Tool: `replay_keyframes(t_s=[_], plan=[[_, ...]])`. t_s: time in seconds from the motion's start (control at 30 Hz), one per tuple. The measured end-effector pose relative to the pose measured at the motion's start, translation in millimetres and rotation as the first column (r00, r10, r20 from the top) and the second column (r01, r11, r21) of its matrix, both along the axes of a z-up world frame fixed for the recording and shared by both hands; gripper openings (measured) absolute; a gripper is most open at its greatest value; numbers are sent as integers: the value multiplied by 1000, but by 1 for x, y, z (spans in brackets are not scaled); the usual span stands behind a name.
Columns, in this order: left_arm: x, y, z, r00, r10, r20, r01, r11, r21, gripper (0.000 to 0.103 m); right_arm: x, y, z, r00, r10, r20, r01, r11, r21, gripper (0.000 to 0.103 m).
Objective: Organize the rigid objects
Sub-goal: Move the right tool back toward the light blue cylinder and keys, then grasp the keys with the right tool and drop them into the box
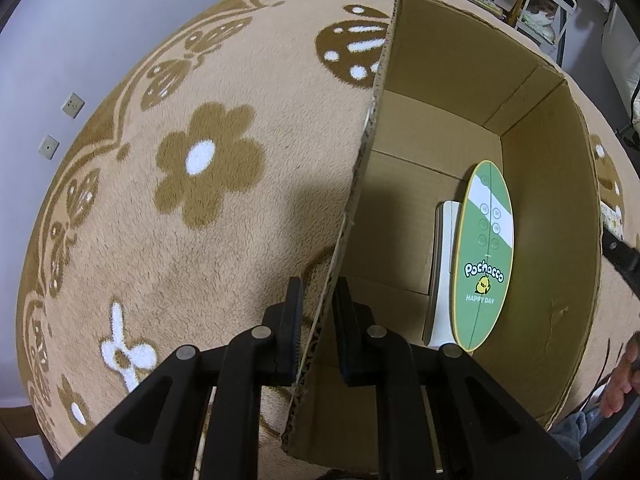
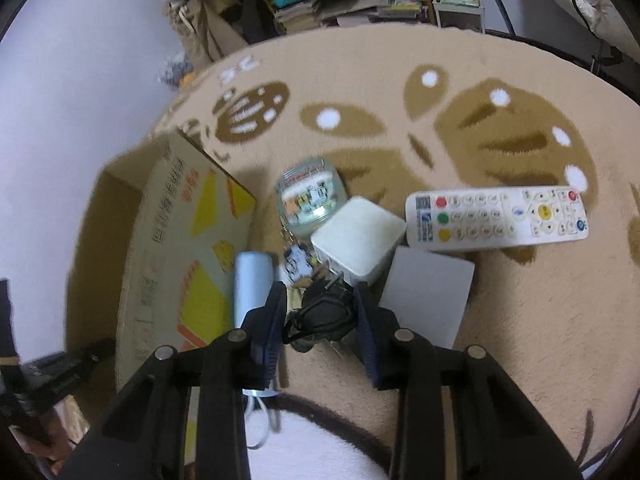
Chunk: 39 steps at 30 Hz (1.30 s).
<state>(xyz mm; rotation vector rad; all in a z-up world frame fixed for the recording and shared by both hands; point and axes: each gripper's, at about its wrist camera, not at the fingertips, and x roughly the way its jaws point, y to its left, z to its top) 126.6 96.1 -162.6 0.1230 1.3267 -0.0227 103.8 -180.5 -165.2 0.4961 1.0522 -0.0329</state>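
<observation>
Right gripper (image 2: 320, 312) is clamped on a black plug and cord bundle (image 2: 320, 316) above the rug (image 2: 500, 320), beside the cardboard box (image 2: 168, 240). Loose cord could snag the white cube (image 2: 360, 240) or keychain (image 2: 298, 264). Left gripper (image 1: 316, 320) pinches the box wall; if that slips, the box shifts.

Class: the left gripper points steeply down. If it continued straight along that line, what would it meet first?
Probably nothing new: the left gripper already straddles the cardboard box wall, so that wall, then carpet beneath.
</observation>
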Motion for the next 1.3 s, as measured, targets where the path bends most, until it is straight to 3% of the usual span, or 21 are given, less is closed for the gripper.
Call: replay_keyframes(t_s=[0.5, 0.77, 1.0, 1.3], plan=[[-1, -1, 0, 1000, -1, -6, 1, 1000, -13, 13, -8, 14, 74, 976, 25, 217, -32, 999, 27, 36], [-1, 0, 1, 1000, 6, -8, -6, 1000, -24, 12, -15, 31, 110, 938, 61, 340, -82, 995, 47, 36], [0, 0, 2, 1000, 6, -9, -6, 1000, -25, 12, -21, 62, 137, 884, 155, 441, -189, 981, 35, 36], [-1, -1, 2, 1000, 4, -9, -5, 1000, -25, 12, -7, 95, 109, 894, 238, 381, -267, 963, 26, 36]])
